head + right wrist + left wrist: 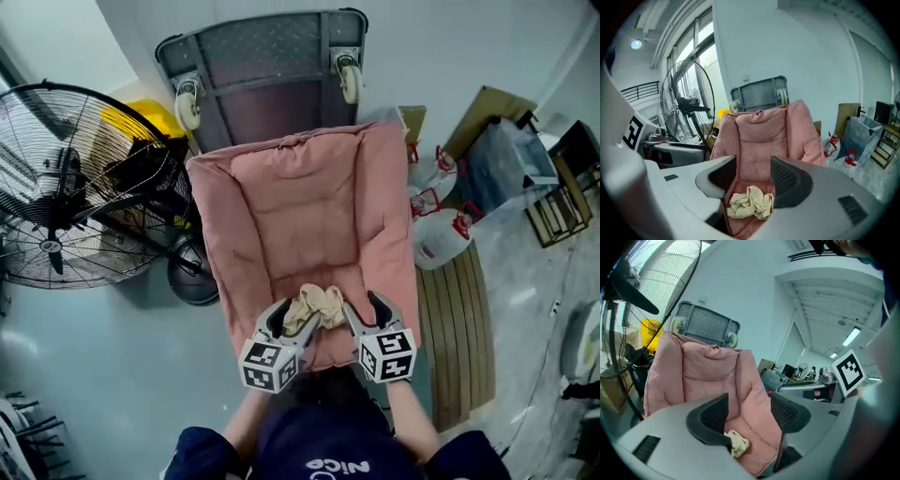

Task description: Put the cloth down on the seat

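Left gripper [290,322], at the cloth's 7 o'clock: jaws apart, released; right gripper [368,314], at its 4 o'clock: jaws apart, released; cloth [316,307]: crumpled, lying on the front of the pink seat [300,202] between both grippers; upended trolley [267,66]: 12 o'clock, behind the seat; fan [66,187]: 9 o'clock.

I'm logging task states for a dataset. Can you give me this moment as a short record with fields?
cloth: crumpled cream cloth, lying at the front of the seat
seat: pink padded fabric chair
left gripper: jaws apart, nothing clamped, cloth just below
right gripper: jaws apart, nothing clamped, cloth just below
behind chair: grey wheeled trolley, upended against the wall
person's left: large black wire-cage fan
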Action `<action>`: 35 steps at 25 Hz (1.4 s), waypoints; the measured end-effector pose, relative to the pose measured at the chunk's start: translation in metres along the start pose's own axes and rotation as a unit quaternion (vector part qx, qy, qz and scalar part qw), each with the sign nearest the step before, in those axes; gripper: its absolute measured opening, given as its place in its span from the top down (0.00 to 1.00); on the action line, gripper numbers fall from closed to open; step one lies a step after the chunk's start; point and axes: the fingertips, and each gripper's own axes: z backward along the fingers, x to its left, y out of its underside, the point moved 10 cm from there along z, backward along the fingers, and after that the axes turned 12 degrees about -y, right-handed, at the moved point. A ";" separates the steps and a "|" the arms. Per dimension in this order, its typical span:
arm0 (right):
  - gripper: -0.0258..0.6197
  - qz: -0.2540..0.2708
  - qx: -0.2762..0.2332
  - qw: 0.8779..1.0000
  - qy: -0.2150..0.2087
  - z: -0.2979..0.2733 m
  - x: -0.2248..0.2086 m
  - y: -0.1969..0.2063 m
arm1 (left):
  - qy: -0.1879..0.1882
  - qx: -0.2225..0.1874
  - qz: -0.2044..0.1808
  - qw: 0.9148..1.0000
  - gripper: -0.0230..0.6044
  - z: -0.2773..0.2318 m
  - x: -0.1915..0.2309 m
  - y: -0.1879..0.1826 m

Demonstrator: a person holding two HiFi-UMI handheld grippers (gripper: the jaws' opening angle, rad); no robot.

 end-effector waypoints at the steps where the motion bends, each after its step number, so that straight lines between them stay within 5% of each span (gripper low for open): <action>1: 0.63 0.001 -0.011 1.000 -0.001 0.007 0.004 -0.006 | 0.002 -0.006 -0.004 1.000 0.50 0.008 -0.003 -0.004; 11: 0.63 0.053 -0.075 0.996 0.000 0.071 0.028 -0.056 | 0.015 -0.095 -0.032 0.995 0.50 0.076 -0.037 -0.050; 22: 0.63 0.113 -0.113 0.987 -0.005 0.105 0.049 -0.076 | -0.021 -0.155 -0.042 0.987 0.50 0.111 -0.055 -0.075; 27: 0.65 0.116 -0.132 0.984 -0.014 0.111 0.056 -0.077 | -0.023 -0.154 -0.047 0.987 0.67 0.119 -0.058 -0.075; 30: 0.80 0.119 -0.141 0.983 -0.009 0.116 0.059 -0.075 | -0.028 -0.170 -0.048 0.984 0.87 0.124 -0.060 -0.075; 35: 0.86 0.132 -0.138 0.981 -0.013 0.123 0.063 -0.069 | -0.019 -0.201 -0.057 0.978 0.93 0.131 -0.067 -0.076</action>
